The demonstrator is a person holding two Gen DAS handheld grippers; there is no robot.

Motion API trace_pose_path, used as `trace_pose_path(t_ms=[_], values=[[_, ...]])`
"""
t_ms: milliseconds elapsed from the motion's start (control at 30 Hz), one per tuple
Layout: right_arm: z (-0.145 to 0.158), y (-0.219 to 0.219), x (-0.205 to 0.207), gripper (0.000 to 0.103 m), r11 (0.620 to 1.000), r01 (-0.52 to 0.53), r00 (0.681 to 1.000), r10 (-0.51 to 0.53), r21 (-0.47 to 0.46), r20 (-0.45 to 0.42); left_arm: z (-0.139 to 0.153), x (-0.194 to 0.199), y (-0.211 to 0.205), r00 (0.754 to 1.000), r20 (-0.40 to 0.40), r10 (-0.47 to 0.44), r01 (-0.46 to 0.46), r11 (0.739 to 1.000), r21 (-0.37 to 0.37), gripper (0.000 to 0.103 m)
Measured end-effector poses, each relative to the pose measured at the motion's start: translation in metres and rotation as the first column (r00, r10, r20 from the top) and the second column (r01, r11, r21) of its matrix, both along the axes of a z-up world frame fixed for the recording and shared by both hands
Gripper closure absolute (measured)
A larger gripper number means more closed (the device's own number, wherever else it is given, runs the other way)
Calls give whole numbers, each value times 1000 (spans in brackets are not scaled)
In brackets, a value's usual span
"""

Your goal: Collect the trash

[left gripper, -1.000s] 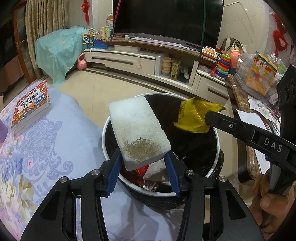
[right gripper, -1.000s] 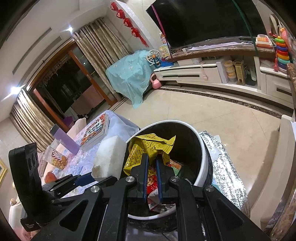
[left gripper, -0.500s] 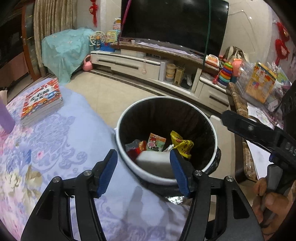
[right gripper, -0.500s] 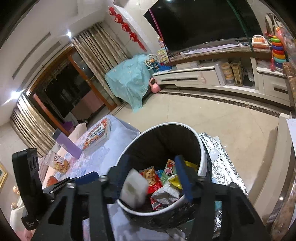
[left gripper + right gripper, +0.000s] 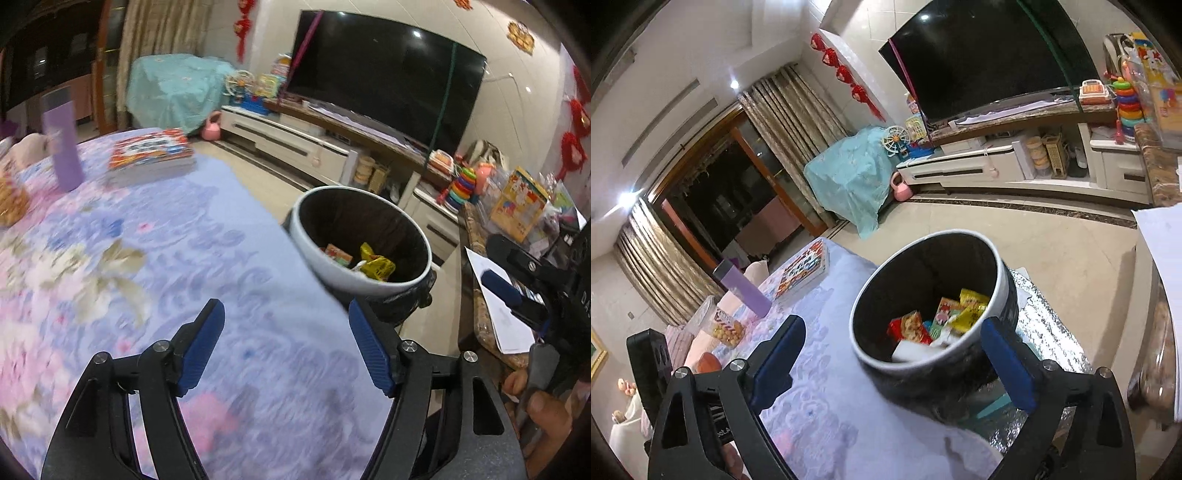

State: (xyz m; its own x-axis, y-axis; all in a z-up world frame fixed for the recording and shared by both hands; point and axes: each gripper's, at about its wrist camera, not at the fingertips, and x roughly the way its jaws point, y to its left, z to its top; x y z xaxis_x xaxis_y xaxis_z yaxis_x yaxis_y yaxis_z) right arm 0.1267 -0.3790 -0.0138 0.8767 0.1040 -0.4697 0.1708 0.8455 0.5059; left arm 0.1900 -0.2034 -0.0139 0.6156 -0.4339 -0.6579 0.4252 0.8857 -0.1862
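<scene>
Left gripper [image 5: 286, 343] jaws opening, nothing between, over floral purple tablecloth [image 5: 155, 258]. Right gripper [image 5: 892, 358] jaws opening, empty. Trash wrappers [image 5: 938, 321] inside round white-rimmed black-lined bin [image 5: 1003, 275] beside table. Risk: wide right jaw near rim, swing could clip and tip bin.

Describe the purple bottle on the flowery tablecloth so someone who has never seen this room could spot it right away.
Start at the table with the lilac floral cloth beside the round black trash bin. Toward the cloth's far end, next to the colourful book, stands the purple bottle. It is the only tall, upright, plain lilac thing there; the book lies flat.
</scene>
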Motion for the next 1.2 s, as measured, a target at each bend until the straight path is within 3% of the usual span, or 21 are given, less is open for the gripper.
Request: trace_pose_path(t_ms=[200,500,567,667,767,967,1200], values=[[-2,32,-26,0,999,18,1000,-17,-51,25,1,-28,43,996,37,84,-82,995,-58,26],[6,76,-53,0,976,44,999,-37,-214,37,16,-81,76,972,198,123,-109,991,-79,17],[15,84,-61,0,960,63,997,-48,-271,62,24,-94,81,958,253,134,-113,989,-93,15],[29,100,-78,0,926,109,989,-65,-361,132,32,-114,89,920,347,183,-152,982,-116,0],[37,111,-90,0,889,154,980,-80,-431,184,32,-126,93,887,405,220,-192,975,-109,0],[22,115,-98,0,885,175,973,-88,-432,215,17,-131,96,875,419,244,-233,969,-78,0],[4,122,-98,0,875,156,979,-77,-458,186,3,-135,94,873,409,266,-273,961,-42,0]])
